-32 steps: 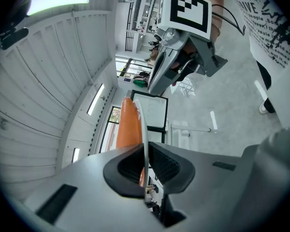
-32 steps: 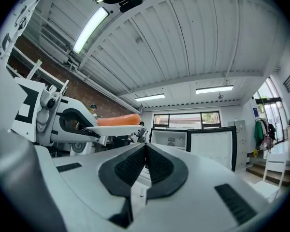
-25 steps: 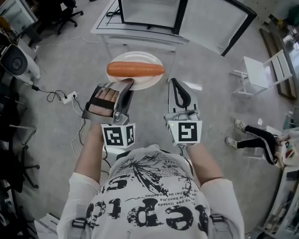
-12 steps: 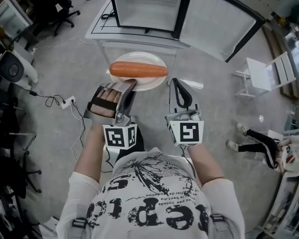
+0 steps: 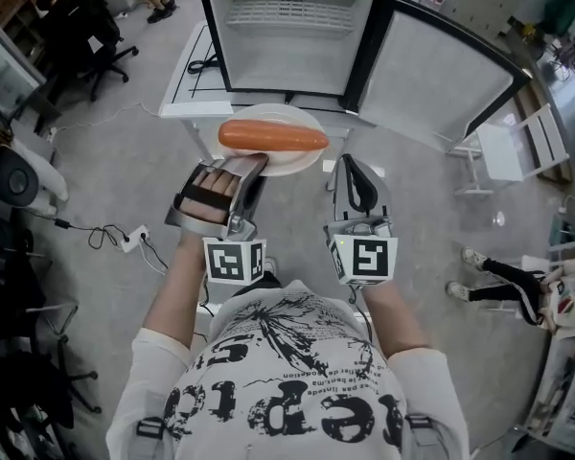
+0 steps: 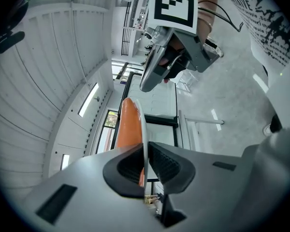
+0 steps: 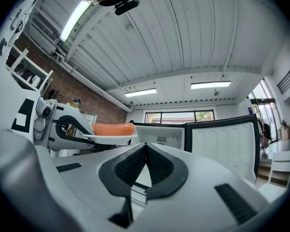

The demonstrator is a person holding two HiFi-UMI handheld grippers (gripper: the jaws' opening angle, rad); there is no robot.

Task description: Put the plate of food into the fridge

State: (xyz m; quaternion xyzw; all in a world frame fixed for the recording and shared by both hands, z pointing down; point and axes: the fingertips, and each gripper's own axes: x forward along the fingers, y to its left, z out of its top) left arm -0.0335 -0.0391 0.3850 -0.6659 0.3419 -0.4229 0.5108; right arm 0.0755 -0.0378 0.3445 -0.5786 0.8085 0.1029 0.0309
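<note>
Standing open at upper centre: one fridge (image 5: 287, 36), its door (image 5: 441, 75) swung to upper right, bottom edge partly hidden by the plate. One white plate (image 5: 295, 162) hangs mid-frame just below, carrying one sausage (image 5: 273, 136). Its near rim is hidden inside the left gripper (image 5: 250, 167), which is clamped on it. Right gripper (image 5: 353, 167), centre right: jaws pressed together, nothing between.
</note>
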